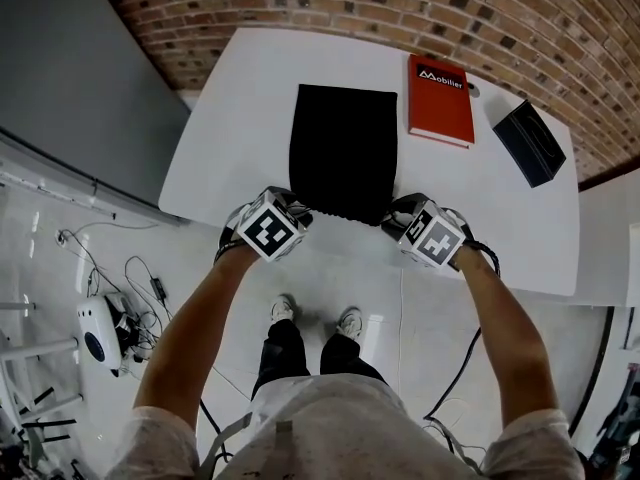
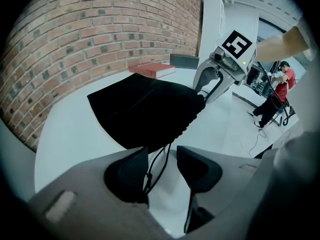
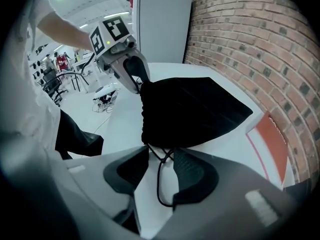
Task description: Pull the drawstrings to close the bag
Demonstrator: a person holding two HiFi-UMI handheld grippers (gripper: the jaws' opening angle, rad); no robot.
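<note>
The black bag (image 1: 343, 148) lies flat on the white table (image 1: 240, 98). Its long axis runs straight away from me toward the brick wall (image 1: 400, 8). Its puckered mouth points back at me and sits close to the table's near edge, while the closed bottom is at the far end.

My left tongs (image 2: 162, 154) are at the near left corner of the mouth, tilted steeply down, with the jaws standing apart. The left cord (image 2: 155, 166), a thin black loop with a knot in it, comes out of the bag and hangs in the gap close to the left-hand jaw. White table shows beside it, and nothing is pinched.

My right tongs (image 3: 161, 154) are at the near right corner, also tipped down and released. The right cord (image 3: 159, 184) loops down between the spread jaws, its knot just under the bag's edge.

A red book (image 1: 440, 98) lies just right of the bag's far end. A dark case (image 1: 530, 143) lies further right, well apart from the bag.
</note>
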